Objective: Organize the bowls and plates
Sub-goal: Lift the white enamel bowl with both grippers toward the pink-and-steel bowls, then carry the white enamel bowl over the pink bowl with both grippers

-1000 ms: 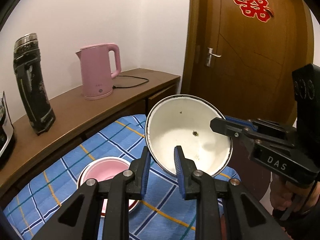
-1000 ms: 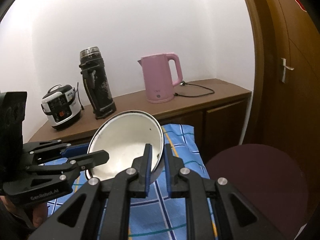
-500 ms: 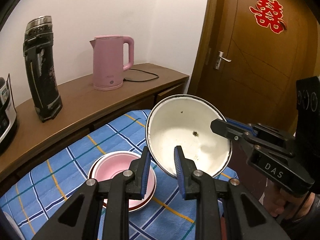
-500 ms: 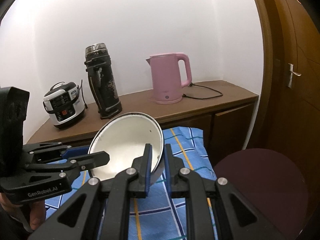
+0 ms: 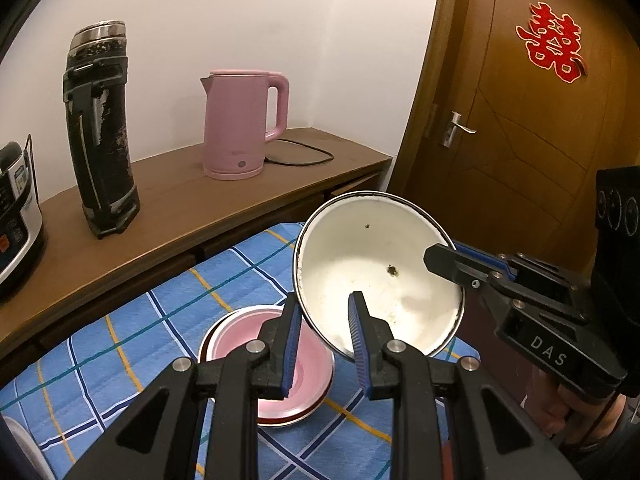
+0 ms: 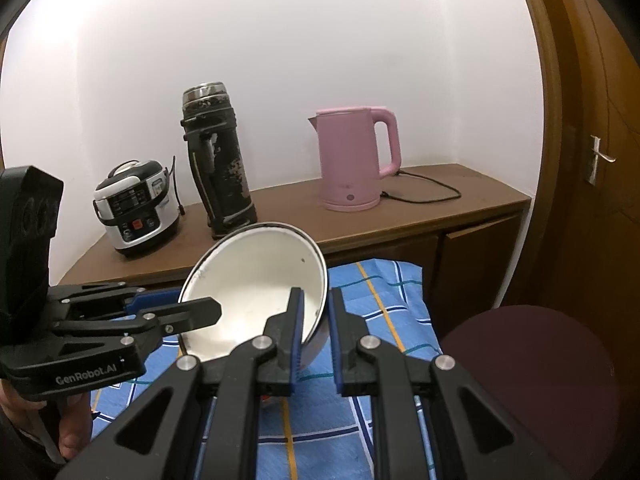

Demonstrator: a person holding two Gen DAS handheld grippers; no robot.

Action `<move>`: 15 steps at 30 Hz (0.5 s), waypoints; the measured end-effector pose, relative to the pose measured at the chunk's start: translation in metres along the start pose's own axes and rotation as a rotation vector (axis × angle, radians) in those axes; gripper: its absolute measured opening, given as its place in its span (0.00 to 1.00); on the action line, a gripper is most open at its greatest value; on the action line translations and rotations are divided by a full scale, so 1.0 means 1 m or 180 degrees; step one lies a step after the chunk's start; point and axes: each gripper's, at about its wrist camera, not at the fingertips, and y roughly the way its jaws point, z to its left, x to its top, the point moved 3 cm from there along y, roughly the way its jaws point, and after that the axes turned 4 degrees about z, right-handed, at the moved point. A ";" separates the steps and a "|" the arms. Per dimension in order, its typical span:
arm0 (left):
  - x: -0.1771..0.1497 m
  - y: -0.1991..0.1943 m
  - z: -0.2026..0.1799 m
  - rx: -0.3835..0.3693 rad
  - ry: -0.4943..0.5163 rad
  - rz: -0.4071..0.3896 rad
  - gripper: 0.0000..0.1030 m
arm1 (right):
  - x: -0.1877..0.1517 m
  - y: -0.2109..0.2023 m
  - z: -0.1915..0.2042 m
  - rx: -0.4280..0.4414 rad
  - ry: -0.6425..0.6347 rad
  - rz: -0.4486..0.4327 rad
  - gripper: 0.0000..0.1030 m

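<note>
— Where is the white bowl held?

— It is carried tilted in the air over the blue checked cloth, gripped at two rim edges. The left gripper is clamped on the near rim, one pad inside and one outside; the right gripper is pinched shut on the opposite rim (its jaws nearly meet over the thin wall).

— What lies underneath?

— A pink bowl is seen on the cloth, just below and left of the white bowl's lower edge, not touching it.

— And room to move?

— Open cloth is left toward the left and near side. The cloth's far edge is bordered by the wooden sideboard, where a pink kettle, a black flask and a rice cooker stand well apart. A dark round stool is found beside the cloth's right edge.
</note>
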 end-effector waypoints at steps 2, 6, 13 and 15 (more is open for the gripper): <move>0.001 0.000 0.003 -0.0001 -0.0030 0.0029 0.26 | 0.001 0.003 0.002 0.0005 -0.0010 0.0012 0.12; 0.001 0.002 0.010 0.0022 -0.0071 0.0077 0.26 | 0.002 0.010 0.006 0.0051 -0.0007 0.0058 0.12; 0.001 0.006 0.021 0.0070 -0.0128 0.0161 0.26 | 0.000 0.021 0.011 0.0109 -0.0004 0.0128 0.12; 0.001 0.007 0.024 0.0086 -0.0145 0.0187 0.26 | -0.001 0.024 0.013 0.0119 -0.0019 0.0147 0.12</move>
